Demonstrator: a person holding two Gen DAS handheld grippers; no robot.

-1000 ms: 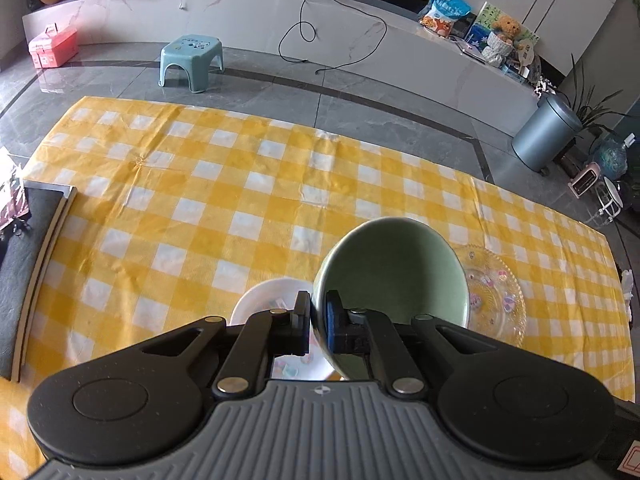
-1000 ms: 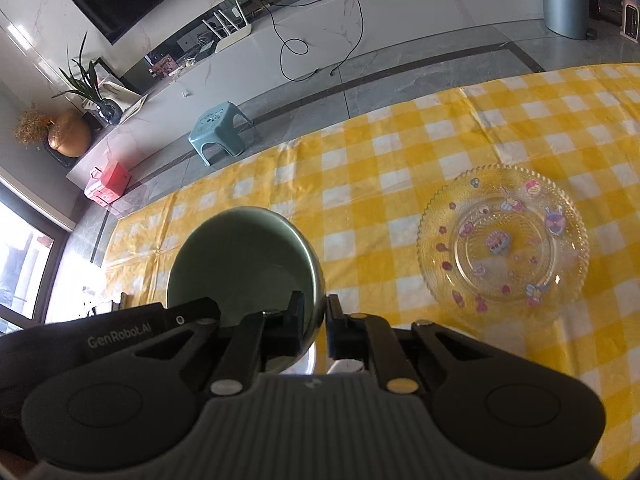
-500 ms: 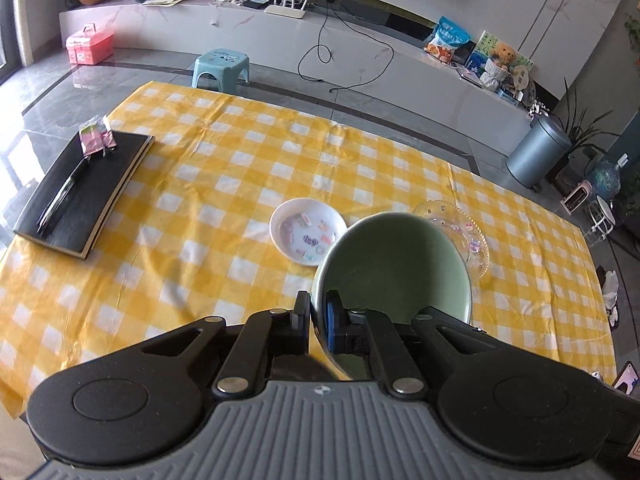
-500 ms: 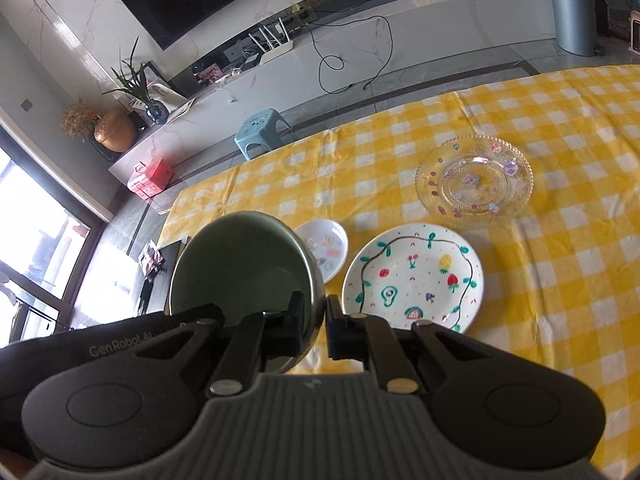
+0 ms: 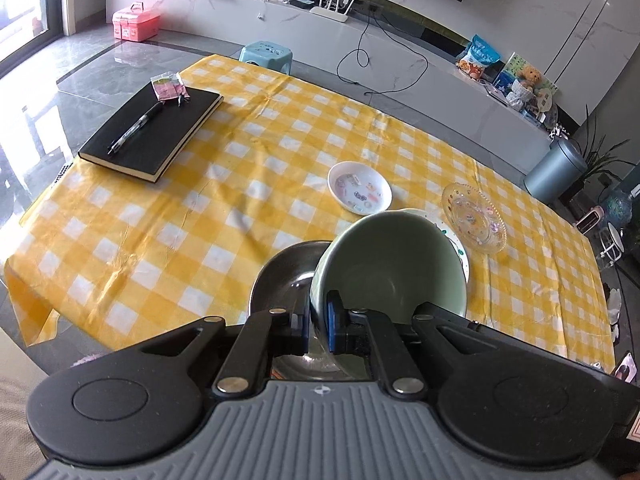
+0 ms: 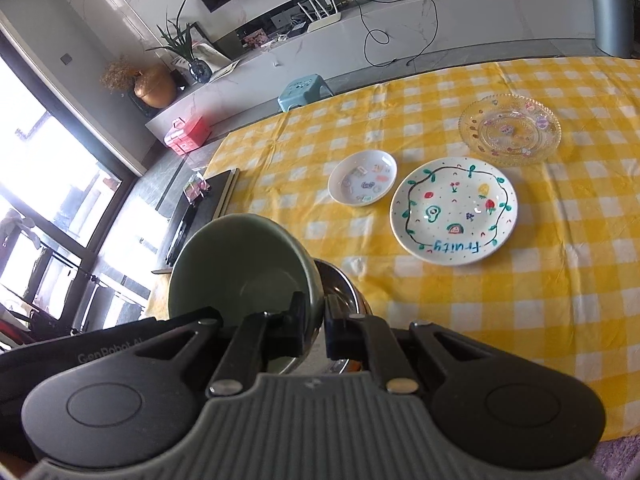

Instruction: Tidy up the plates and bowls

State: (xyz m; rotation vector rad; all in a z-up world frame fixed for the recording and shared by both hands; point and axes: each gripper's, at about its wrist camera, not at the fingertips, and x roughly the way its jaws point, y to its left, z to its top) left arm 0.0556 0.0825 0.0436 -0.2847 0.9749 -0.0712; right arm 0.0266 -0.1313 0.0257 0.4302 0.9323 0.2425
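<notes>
- Your left gripper (image 5: pixel 318 326) is clamped on the near-left rim of the green bowl (image 5: pixel 394 258); your right gripper (image 6: pixel 316 330) pinches the same bowl's rim from the other side, one finger inside, one outside.
- Bowl sits tilted, mouth toward the cameras, right above the steel bowl (image 5: pixel 286 276) at the near edge of the table (image 5: pixel 224 208). Looks to me like you're nesting green into steel.
- To do it well: level the green bowl first, centre it over the steel one, then lower straight — don't slide it over the rim.
- Both grippers hold opposite sides, so move them together; uneven pull will prob twist the bowl out of a pinch.
- Release only once it's seated; open one side, check it stays, then the other.
- Edges: steel bowl is close to the near table edge, w/ cloth hanging over — a shove toward you could tip it off, so press down, not back.
- Fruit plate (image 6: pixel 454 210) lies just right of the bowls; keep the right gripper from swinging out over it.
- Small white dish (image 6: pixel 362 182) and glass plate (image 6: pixel 510 130) are farther off, no issue.
- Open room: the wide cloth stretch to the left, between the bowls and the black notebook (image 5: pixel 154 134) w/ pen — back the left gripper out that way.
</notes>
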